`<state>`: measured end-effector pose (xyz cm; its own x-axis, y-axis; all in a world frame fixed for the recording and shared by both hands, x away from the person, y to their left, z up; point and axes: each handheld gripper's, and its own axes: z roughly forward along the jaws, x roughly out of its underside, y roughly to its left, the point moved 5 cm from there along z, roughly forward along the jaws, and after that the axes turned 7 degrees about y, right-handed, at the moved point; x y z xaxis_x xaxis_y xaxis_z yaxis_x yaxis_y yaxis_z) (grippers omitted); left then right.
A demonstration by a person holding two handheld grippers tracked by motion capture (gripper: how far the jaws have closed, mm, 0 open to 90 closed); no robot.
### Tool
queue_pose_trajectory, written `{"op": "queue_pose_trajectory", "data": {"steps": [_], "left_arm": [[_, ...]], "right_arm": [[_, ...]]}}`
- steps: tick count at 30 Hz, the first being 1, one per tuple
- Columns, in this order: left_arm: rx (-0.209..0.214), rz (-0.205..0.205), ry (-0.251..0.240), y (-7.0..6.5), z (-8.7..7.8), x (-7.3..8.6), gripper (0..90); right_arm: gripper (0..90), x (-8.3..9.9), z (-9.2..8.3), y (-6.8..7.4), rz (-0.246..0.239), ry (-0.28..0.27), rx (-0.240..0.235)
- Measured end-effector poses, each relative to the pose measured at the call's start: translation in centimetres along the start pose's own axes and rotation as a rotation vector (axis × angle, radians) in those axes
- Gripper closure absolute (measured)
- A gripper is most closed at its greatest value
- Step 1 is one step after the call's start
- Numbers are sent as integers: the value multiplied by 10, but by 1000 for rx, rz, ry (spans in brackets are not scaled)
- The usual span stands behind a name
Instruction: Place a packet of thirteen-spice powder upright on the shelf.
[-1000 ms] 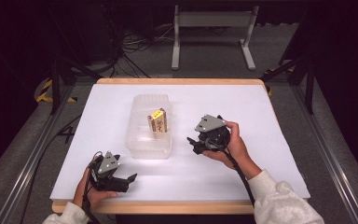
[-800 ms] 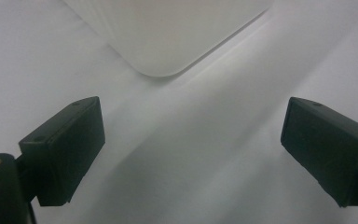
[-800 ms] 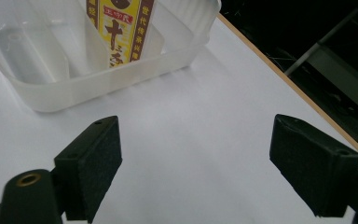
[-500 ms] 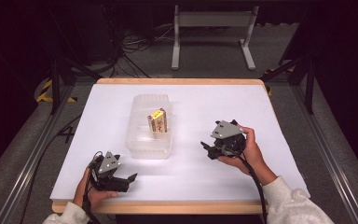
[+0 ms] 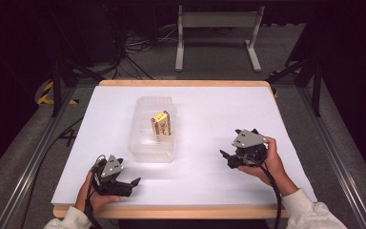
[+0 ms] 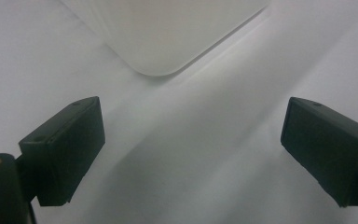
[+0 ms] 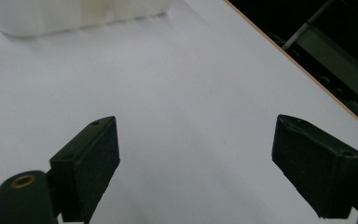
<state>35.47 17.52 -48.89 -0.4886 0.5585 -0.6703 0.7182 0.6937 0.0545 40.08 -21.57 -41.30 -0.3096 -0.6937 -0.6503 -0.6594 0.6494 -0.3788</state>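
At the near edge of the white counter (image 5: pixel 209 109), the left gripper (image 5: pixel 132 182) rests low in the person's left hand (image 5: pixel 91 194). Its fingers (image 6: pixel 63 149) are spread wide apart and hold nothing; between them there is only the white surface. A little farther, at the right side, the right gripper (image 5: pixel 225 156) sits in the right hand (image 5: pixel 266 160), just above the counter, pointing to the left. Its fingers (image 7: pixel 86 170) are also spread wide and empty.

Farther in, between the two grippers and closer to the middle, stands a clear plastic box (image 5: pixel 145 143). Its rounded near corner shows at the top of the left gripper view (image 6: pixel 168 32), well apart from the fingers. Inside the box, toward its right wall, a small yellow carton (image 5: pixel 162 124) stands upright.

Behind the counter, on the dark floor, lie cables (image 5: pixel 138 47), and a grey metal stand (image 5: pixel 217 21) is the farthest.
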Motion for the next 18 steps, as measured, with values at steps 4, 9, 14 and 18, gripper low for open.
{"op": "queue_pose_trajectory", "data": {"steps": [4,9,14,18], "left_arm": [[0,1,2,0,0,0,68],[-5,1,1,0,0,0,68],[-1,4,1,0,-1,1,69],[4,8,0,-1,-1,1,68]], "right_arm": [[145,19,-3,-5,-3,10,18],[134,44,-4,-12,9,24,47],[127,69,-3,-17,46,26,54],[122,84,-8,-22,78,39,66]]}}
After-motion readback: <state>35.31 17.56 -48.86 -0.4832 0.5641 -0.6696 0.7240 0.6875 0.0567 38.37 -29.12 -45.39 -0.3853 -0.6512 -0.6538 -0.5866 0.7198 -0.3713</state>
